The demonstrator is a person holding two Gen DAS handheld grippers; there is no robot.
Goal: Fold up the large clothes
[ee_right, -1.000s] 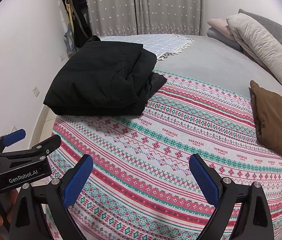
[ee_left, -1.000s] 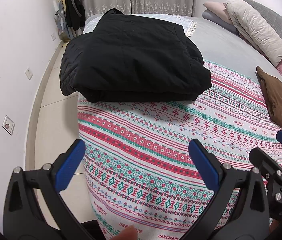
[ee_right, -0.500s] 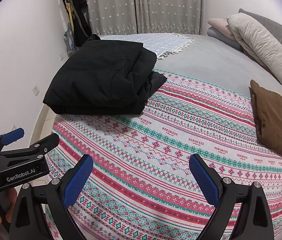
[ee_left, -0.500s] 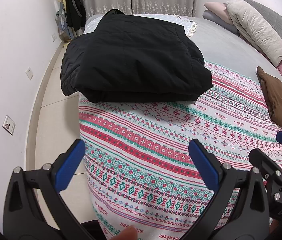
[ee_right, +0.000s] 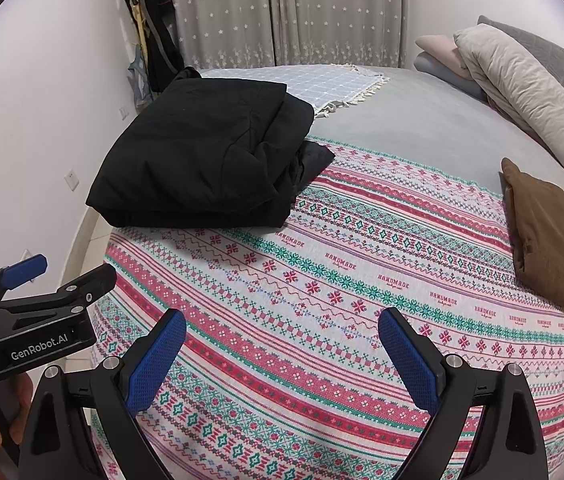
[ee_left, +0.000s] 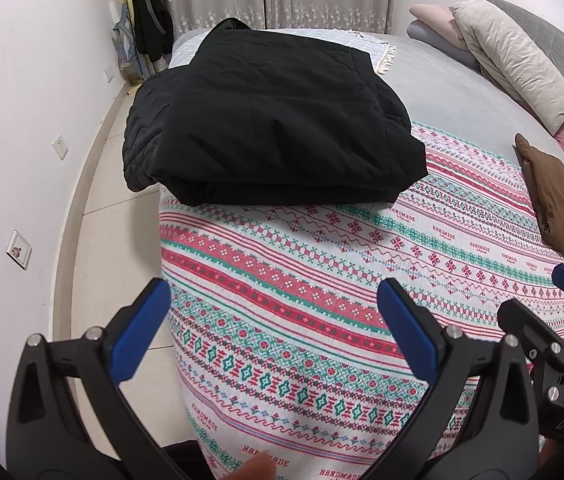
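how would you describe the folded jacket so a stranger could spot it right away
Start at the bed, then the striped patterned blanket over its near end. The jacket lies folded at the blanket's far left corner, by the wall. It is the only black, quilted bundle there; the brown cushion sits at the opposite edge.

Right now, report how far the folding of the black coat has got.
Done: the black coat lies folded into a compact stack at the corner of the patterned blanket, though one flap pokes out on its right side in the right wrist view. In hand: nothing; the left gripper and right gripper are both open and clear of it. Left: perhaps tucking in that flap. No other unfolded garment shows.
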